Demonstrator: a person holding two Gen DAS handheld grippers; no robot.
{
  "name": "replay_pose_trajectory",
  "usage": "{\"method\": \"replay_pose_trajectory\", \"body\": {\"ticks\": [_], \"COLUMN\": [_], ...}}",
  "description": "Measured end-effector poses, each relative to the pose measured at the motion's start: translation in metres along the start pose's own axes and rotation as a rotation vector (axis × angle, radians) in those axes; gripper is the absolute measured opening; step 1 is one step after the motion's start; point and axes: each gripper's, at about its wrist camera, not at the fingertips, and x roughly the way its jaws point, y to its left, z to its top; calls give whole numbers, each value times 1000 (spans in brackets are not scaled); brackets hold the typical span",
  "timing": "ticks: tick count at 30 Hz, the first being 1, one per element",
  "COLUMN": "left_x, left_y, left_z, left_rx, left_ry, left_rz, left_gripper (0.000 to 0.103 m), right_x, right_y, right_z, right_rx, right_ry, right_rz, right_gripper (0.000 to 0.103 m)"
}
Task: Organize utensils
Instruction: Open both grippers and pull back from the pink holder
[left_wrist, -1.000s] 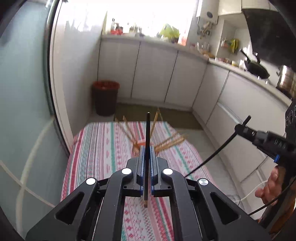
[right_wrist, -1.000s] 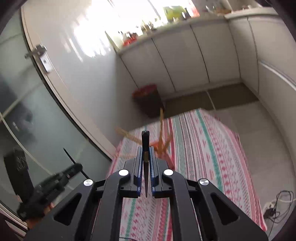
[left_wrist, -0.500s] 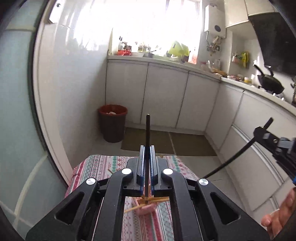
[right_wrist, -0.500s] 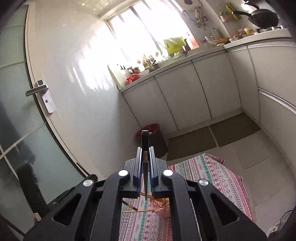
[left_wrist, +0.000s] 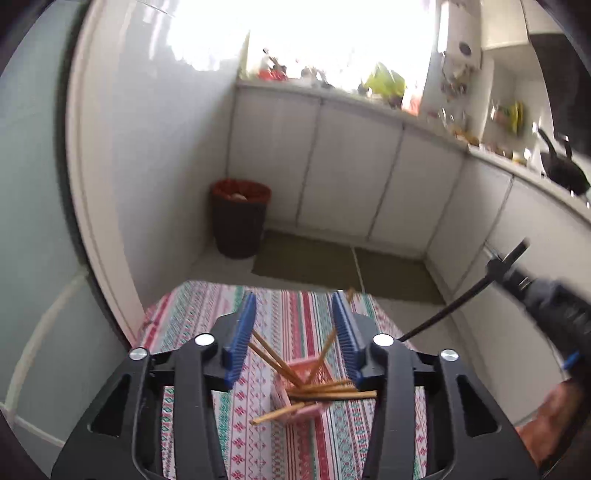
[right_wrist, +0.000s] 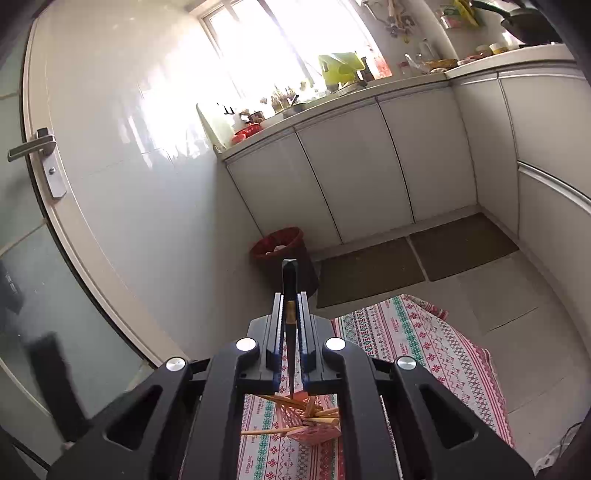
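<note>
Two grippers are seen over a pink holder on a striped tablecloth in a small kitchen. L gripper is caught w/ jaws opening; blue pads are spread apart and nothing is pinched between them, whereas a sec ago a dark chopstick was clamped upright there. That stick is no longer seen in the L wrist view; where it ended up can't be told. Wooden chopsticks are splayed out of the holder at loose angles, some lying almost flat across its rim. The holder, shown further ahead on the cloth a sec ago, is now framed just below and between the L pads.

R gripper is pressed together on a dark-handled chopstick, held upright, tip pointed down just above the holder; grip is unchanged from earlier. In the L view, the R gripper is blurred at right, w/ a hand beneath it. A red-lined bin is seen by the white cabinets.
</note>
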Motion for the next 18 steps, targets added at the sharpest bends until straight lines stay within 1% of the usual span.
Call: {"method": "replay_pose_trajectory", "body": {"ticks": [2,6,7,8,10,12,14,16,18], "left_x": [-7,-9,-9,-11,-16,-23,-34,-43,-54], "left_y": [5,15,19,23,23,24,21,15,9], "left_z": [4,1,1,2,4,8,10,11,12], "left_rx": [-8,-9,-14,-22,-31,-33,-32,-25,-19], "left_ry": [-17,-4,3,2,-8,-23,-40,-56,-86], "left_rz": [5,30,36,44,52,55,55,65,85], "left_gripper": [48,50,50,50,50,50,51,57,72], "right_x": [7,30,36,43,49,50,43,29,16], "right_y": [5,15,16,17,16,18,21,24,27], "right_z": [-5,-18,-22,-26,-29,-29,-27,-24,-22], "right_rx": [-8,-24,-26,-25,-19,-16,-27,-40,-66], "right_ry": [3,16,23,26,28,35,35,23,17], "right_rz": [-6,-24,-22,-27,-29,-26,-31,-48,-74], "right_gripper": [7,8,12,13,35,37,37,37,41]}}
